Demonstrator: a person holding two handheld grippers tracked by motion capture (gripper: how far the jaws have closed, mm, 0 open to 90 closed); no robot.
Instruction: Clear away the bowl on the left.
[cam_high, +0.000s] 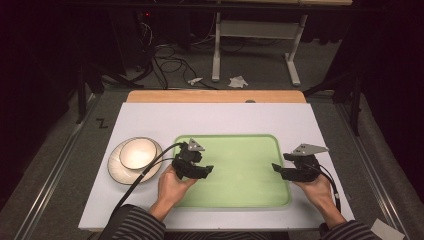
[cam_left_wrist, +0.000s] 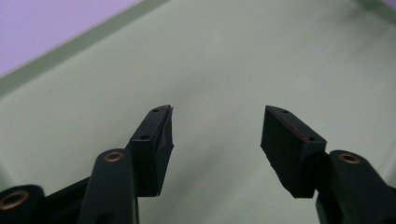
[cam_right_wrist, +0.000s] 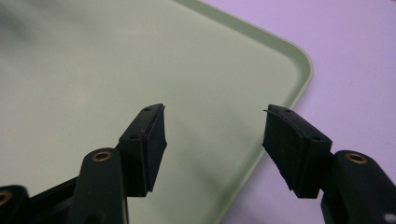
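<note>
- Striped sleeves and both hands sit nearest, each holding a gripper over the green tray.
- Left gripper: jaws wide apart, holding nothing.
- Right gripper: likewise spread and empty, by the tray's right rim.
- Risk: a low jaw could catch the rim and shove the tray across the worktop.
- Bowl on plate sits just left of the left gripper; its cable might snag it.

place: lab | signs: dark room, floor cables (loose), white stand, taped mark
</note>
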